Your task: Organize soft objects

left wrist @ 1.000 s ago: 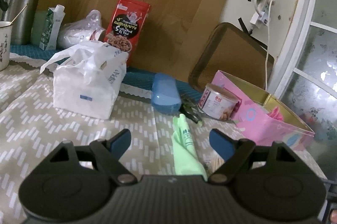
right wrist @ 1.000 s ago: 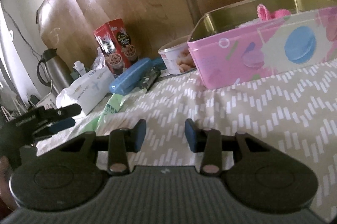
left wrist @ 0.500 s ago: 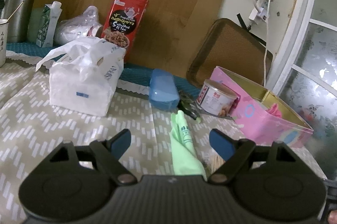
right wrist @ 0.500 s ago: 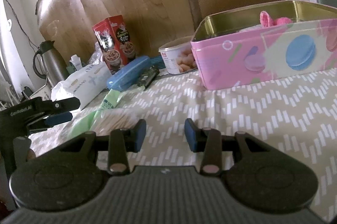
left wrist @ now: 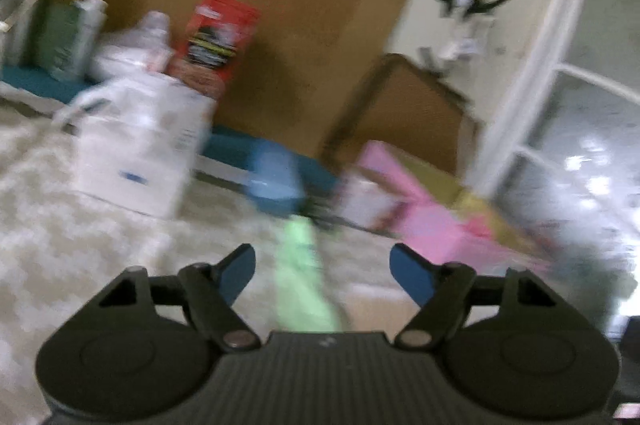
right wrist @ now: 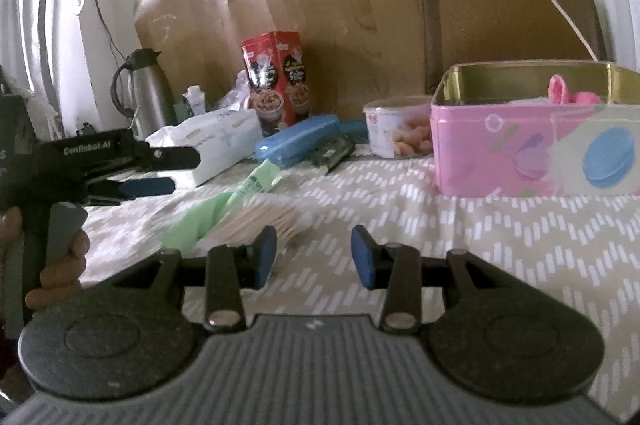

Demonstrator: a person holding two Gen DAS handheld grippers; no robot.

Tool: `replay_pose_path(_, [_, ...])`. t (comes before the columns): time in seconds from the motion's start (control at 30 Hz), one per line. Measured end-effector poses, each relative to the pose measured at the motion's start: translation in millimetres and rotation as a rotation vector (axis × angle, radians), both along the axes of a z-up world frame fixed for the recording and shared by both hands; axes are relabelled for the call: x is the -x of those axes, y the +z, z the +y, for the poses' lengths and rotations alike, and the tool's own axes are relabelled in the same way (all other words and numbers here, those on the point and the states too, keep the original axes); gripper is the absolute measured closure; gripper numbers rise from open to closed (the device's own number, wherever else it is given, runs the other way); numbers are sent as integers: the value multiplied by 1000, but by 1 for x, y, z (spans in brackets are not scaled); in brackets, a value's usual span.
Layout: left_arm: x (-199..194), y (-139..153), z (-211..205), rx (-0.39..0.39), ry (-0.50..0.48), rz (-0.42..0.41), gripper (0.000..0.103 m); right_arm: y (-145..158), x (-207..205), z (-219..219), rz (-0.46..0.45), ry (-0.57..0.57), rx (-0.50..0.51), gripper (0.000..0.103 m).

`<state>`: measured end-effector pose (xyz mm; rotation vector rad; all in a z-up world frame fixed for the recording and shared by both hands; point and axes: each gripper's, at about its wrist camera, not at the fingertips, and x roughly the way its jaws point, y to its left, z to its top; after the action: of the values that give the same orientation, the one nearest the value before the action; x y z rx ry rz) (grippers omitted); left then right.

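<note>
Green packet point(left wrist: 302, 277) | lies flat | long axis toward blue case point(left wrist: 276, 181)

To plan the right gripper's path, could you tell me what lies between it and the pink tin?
In the right wrist view, only bare patterned tablecloth separates right gripper and pink tin.

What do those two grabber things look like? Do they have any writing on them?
Both are black plastic. The right gripper has two blue pads on thin black fingers, two round black discs behind them, silver pivot pins and a ribbed grey body. The left gripper looks the same in its own blurry view. Seen from the side, it has white lettering, too small to read surely, and a grey trigger.
</note>
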<state>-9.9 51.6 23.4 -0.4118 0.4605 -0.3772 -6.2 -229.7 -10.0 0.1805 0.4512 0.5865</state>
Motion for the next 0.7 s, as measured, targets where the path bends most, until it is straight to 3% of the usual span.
replay_pose_path(0.1, [9, 11, -21, -34, -96, -23, 31, 2, 10, 2, 2, 68, -5, 55])
replay_pose_path(0.23, [5, 12, -48, -62, -200, 0, 31, 2, 15, 25, -34, 86, 116, 53])
replay_pose_path(0.27, [3, 11, -55, -89, -206, 8, 30, 0, 13, 30, -21, 89, 140, 60])
replay_pose_path(0.33, [1, 11, -65, -136, -197, 21, 27, -6, 11, 37, -6, 96, 183, 95])
replay_pose_path(0.43, [1, 11, -71, -155, -196, 24, 23, -4, 15, 24, -31, 31, 202, 95])
replay_pose_path(0.57, [-1, 7, -83, -184, -192, 49, 17, 1, 24, -15, -24, -75, 154, 96])
replay_pose_path(0.7, [-9, 3, -100, -179, -235, 90, 17, 2, 49, -32, -70, -157, 201, 96])
